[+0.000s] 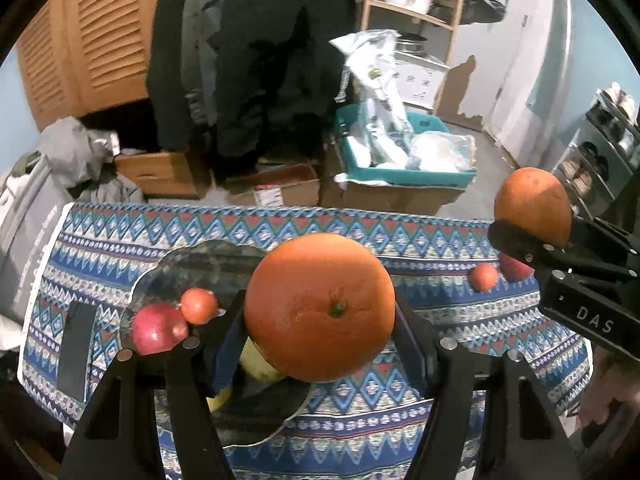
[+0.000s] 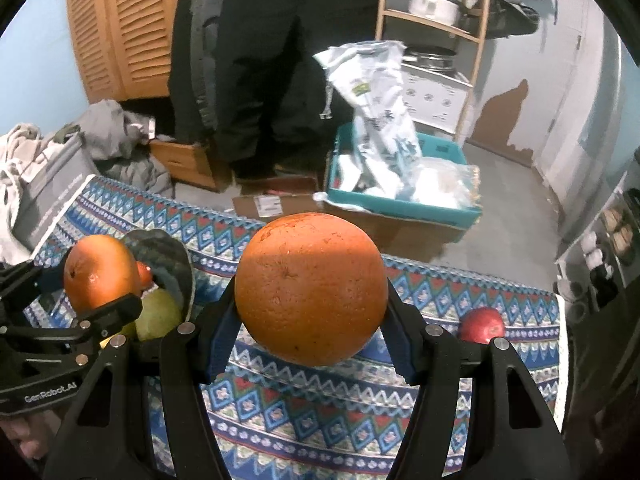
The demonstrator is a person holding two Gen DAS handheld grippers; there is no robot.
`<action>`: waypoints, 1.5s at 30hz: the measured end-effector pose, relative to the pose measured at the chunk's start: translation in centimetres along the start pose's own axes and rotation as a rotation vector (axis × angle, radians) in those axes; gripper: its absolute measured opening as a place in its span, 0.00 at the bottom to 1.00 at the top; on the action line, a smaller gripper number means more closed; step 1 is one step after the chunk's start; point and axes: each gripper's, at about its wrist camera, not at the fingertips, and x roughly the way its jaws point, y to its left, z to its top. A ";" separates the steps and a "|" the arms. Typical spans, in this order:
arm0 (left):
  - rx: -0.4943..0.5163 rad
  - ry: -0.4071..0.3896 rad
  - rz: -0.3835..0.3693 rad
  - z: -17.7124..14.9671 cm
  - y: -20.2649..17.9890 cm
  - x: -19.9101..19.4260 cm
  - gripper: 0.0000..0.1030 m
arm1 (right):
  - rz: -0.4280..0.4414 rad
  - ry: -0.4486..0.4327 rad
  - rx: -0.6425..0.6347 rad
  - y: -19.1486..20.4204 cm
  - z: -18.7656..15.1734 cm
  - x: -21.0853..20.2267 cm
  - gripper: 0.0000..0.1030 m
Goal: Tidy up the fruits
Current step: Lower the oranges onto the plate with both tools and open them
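Two round, dimpled oranges are being carried at once. The left gripper (image 1: pixel 320 320) is clamped on one large orange (image 1: pixel 319 307), held above the dark scalloped plate (image 1: pixel 208 256); the right gripper (image 2: pixel 310 320) is clamped on the other orange (image 2: pixel 310 288) over the blue patterned tablecloth (image 2: pixel 320 412) — presumably both bound for the plate. A red apple (image 1: pixel 158 330), a small tangerine (image 1: pixel 199 306) and a yellow-green pear (image 2: pixel 158 316) are already crowding the plate (free space is limited).
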 end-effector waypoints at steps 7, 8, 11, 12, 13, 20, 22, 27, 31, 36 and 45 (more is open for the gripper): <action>-0.071 0.030 0.043 -0.4 4.1 1.5 0.67 | 0.040 0.025 -0.027 2.8 0.8 2.4 0.62; -0.082 0.036 0.049 -0.5 4.7 1.7 0.67 | 0.047 0.029 -0.029 3.1 0.8 2.7 0.62; -0.105 0.052 0.062 -0.8 6.1 2.5 0.67 | 0.073 0.044 -0.036 4.4 1.1 4.1 0.62; -0.111 0.058 0.066 -0.9 6.6 2.7 0.67 | 0.080 0.049 -0.037 4.7 1.2 4.4 0.62; -0.117 0.065 0.072 -1.0 7.1 3.0 0.67 | 0.087 0.052 -0.039 5.1 1.2 4.8 0.62; -0.158 0.116 0.091 -2.1 9.5 5.2 0.67 | 0.134 0.093 -0.070 8.3 1.5 8.1 0.62; -0.163 0.127 0.092 -2.4 10.0 5.6 0.67 | 0.146 0.102 -0.073 8.8 1.5 8.7 0.62; -0.188 0.149 0.095 -2.9 11.1 6.2 0.67 | 0.186 0.142 -0.064 10.0 1.6 10.7 0.62; -0.200 0.153 0.097 -3.2 11.8 6.3 0.67 | 0.210 0.169 -0.062 10.8 1.5 11.9 0.62; -0.221 0.171 0.084 -3.4 12.4 6.9 0.67 | 0.223 0.203 -0.083 12.0 1.2 13.2 0.62; -0.240 0.229 0.066 -4.1 12.8 8.2 0.67 | 0.246 0.237 -0.083 12.7 1.1 14.6 0.62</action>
